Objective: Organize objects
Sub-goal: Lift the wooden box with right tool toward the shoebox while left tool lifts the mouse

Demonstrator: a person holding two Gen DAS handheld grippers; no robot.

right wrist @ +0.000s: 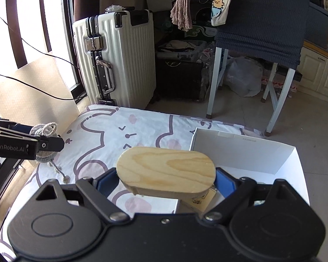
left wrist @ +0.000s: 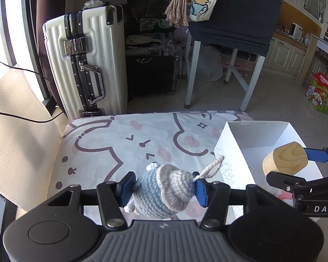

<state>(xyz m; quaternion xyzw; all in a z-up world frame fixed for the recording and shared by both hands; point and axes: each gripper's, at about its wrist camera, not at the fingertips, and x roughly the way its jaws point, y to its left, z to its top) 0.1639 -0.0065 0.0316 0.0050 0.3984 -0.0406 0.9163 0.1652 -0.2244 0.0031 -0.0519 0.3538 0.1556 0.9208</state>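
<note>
Left gripper [left wrist: 164, 187] clamped on crochet toy [left wrist: 161, 187], pads pressing both sides, toy squashed a bit between them. Hanging loop [left wrist: 210, 166] trailing up and right, toward box [left wrist: 258, 124]. Toy held clear above cushion [left wrist: 111, 152], not resting on it.

Right gripper [right wrist: 166, 181] clamped on wooden block [right wrist: 166, 168], jaws wide, pads at the two rounded ends. Block's long axis running across the jaws, left to right, broad face up. In right view, block hanging over near-left corner of box [right wrist: 245, 155]: partly above box floor, partly above cushion [right wrist: 111, 128].

Key relation: box sits right of the toy and just ahead-right of the block. Box open on top, white walls up, interior mostly bare; something pink low at its near edge in left view, too hidden to name. Right gripper nearer the box by far, already at its rim. Left gripper beside it to the left, well short of the near wall.

Likely step: carrying both things to the box for drop-off. Probably block first: short push forward and right to bring it fully inside the walls before letting go. Toy needs a longer sweep right, crossing behind or after the right gripper. Risk of grippers bumping at the box's near-left corner if both go in together; loop could snag on the wall.
</note>
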